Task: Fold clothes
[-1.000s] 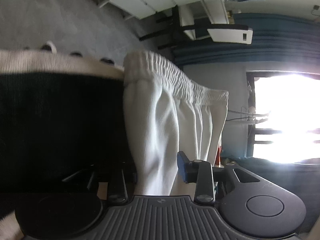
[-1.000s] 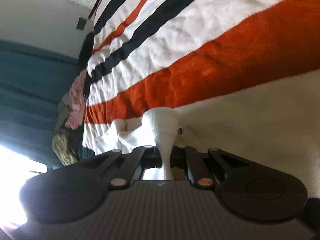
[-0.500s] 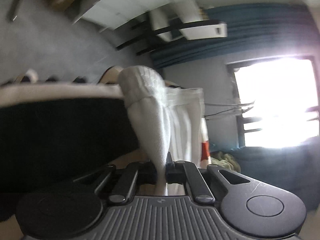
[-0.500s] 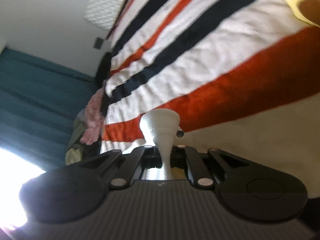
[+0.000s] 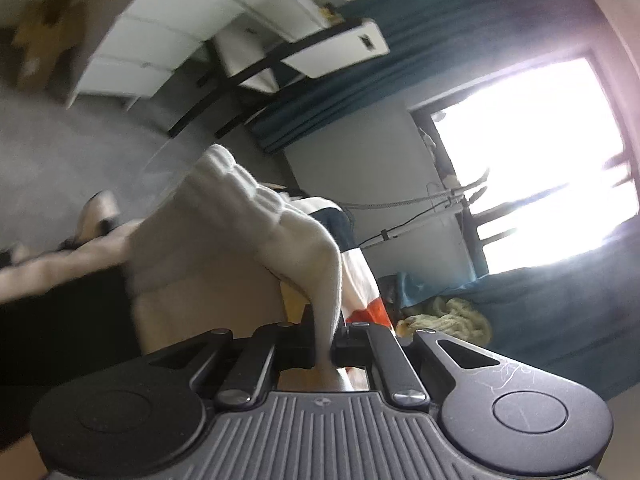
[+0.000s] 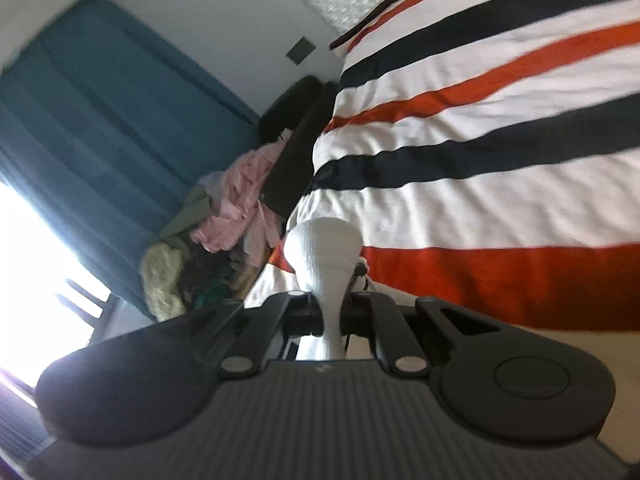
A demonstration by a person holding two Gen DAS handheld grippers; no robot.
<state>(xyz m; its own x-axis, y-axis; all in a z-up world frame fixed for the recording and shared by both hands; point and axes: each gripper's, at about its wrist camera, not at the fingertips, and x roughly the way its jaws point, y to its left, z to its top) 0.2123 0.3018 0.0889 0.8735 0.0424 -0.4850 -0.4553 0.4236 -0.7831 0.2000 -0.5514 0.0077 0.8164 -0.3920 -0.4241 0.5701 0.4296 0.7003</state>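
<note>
In the left wrist view, the left gripper point(image 5: 326, 346), which was standing open beside the white garment point(image 5: 256, 236) a second ago, is now clamping a pinch of its ribbed fabric between closed jaws, and the elastic waistband is bunching up ahead of the fingers instead of hanging spread out. The scene behind is tilting and blurring, showing floor, white drawers point(image 5: 160, 36), blue curtain point(image 5: 400, 52) and bright window point(image 5: 532, 160). This suggests the garment is being lifted clear for a fold. In the right wrist view, the right gripper point(image 6: 332, 316) is gripping another fold of the same white garment point(image 6: 324, 252), as it was before, above the striped bedcover point(image 6: 500, 132), which now appears farther off. No container is showing in either view; a loose pile of clothes point(image 6: 224, 232) is lying beside the bed.
</note>
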